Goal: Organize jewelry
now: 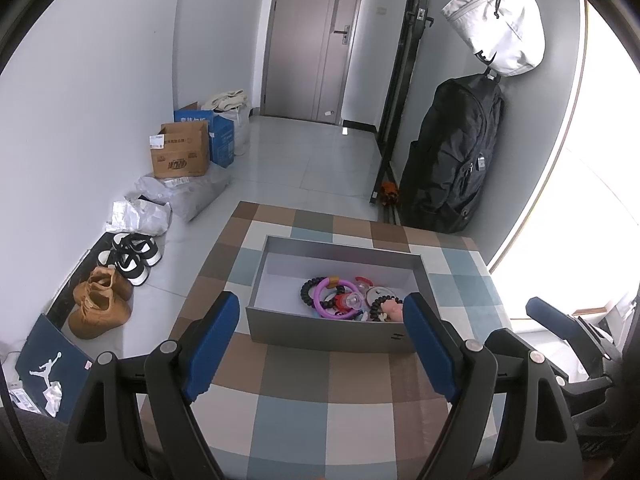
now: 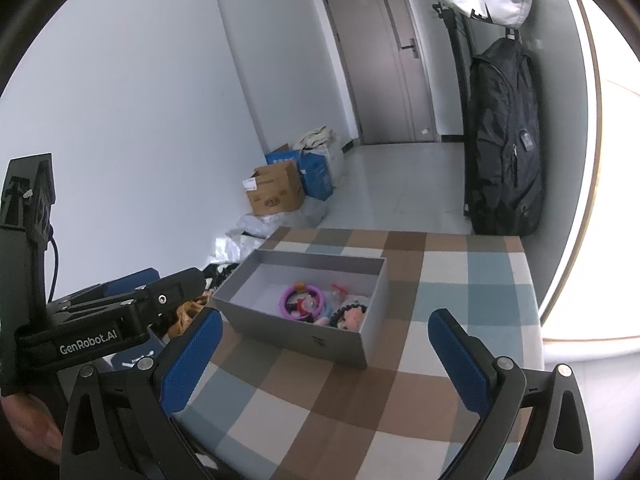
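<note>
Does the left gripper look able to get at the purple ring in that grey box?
Probably yes. The left gripper is open and empty, the grey box has no lid, and the purple ring lies on top of the pile.

A box [image 1: 320,334] is sitting on the table [image 1: 292,412], with jewelry [image 1: 348,300] lying bunched in its near right corner (the rest of its floor is showing bare). To the table's left, shoes [image 1: 116,276] are lying on the floor along the wall, with cartons [image 1: 182,152] standing farther back. A backpack [image 1: 452,156] is hanging behind the table's far right corner, under a bag [image 1: 500,20]. A door [image 1: 312,40] is standing far behind.
</note>
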Demonstrator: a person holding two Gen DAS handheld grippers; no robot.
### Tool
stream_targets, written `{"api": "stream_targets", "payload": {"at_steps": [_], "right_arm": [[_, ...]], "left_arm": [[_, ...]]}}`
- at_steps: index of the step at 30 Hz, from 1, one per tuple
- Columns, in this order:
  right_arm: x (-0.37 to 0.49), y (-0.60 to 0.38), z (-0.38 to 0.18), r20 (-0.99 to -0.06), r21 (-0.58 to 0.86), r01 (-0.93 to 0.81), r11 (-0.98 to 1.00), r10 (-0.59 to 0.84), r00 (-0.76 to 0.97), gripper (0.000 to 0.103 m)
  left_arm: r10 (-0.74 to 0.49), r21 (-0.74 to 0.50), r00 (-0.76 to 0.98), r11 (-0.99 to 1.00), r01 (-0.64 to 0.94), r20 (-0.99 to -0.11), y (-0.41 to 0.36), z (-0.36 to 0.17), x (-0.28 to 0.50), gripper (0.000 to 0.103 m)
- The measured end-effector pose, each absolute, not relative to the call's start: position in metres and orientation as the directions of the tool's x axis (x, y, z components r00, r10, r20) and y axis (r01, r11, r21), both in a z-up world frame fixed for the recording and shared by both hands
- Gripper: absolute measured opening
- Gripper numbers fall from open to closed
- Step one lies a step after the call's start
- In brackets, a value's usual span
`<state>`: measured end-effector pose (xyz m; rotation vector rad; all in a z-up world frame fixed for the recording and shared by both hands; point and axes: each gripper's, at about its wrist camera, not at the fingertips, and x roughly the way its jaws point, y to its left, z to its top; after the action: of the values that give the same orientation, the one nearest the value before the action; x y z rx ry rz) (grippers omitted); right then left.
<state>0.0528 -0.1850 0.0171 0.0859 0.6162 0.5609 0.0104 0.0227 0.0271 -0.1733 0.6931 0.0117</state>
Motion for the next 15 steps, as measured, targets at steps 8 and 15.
{"api": "stream_targets", "payload": {"at_steps": [8,15], "right_arm": [[0.0530,-0.1841,0.0146,-0.532,0.238,-0.472,0.849,0.520,0.668,0.103],[0.0536,-0.1844,0.0138,-0.538,0.237,-0.467,0.852,0.515,0.667,0.103]], "left_arm": [[-0.048,-0.153,0.770,0.986,-0.066,-0.636,0.0229,0.0271,0.0108,0.081],[-0.044,-0.154,0.766,0.985,-0.072,-0.641,0.0227,0.0261,0.0107,0.081]]}}
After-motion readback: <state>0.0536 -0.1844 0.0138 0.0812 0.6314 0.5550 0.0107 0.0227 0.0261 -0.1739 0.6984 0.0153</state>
